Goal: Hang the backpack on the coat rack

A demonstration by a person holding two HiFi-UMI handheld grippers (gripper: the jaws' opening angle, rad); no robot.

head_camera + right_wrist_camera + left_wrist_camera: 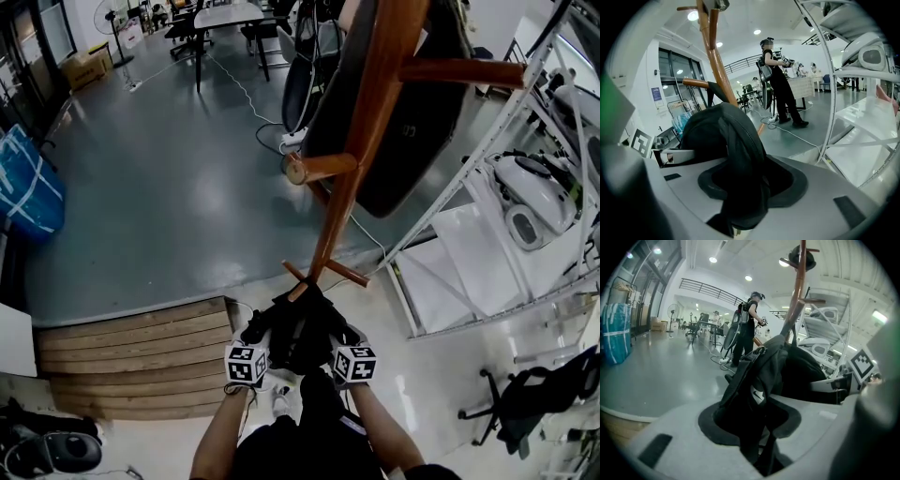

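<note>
A black backpack [298, 333] hangs in front of the person, at the foot of the wooden coat rack [366, 141]. My left gripper [267, 330] holds its left side and my right gripper [333, 330] its right side. In the left gripper view a strap of the backpack [754, 380] runs down through the narrow gap of the left gripper [759, 427]. The right gripper [750, 187] likewise has a padded strap of the backpack [726, 136] caught in its jaws. The rack's pole [799, 291] [715, 51] rises just behind the bag, and a dark object [412, 122] hangs on it.
White metal shelving [487, 159] with white devices [530, 197] stands at the right. Wooden steps [131, 356] lie at the left and a blue bag [28, 187] further left. A person [747, 329] [780, 84] stands beyond the rack. A black chair base [525, 394] is at the lower right.
</note>
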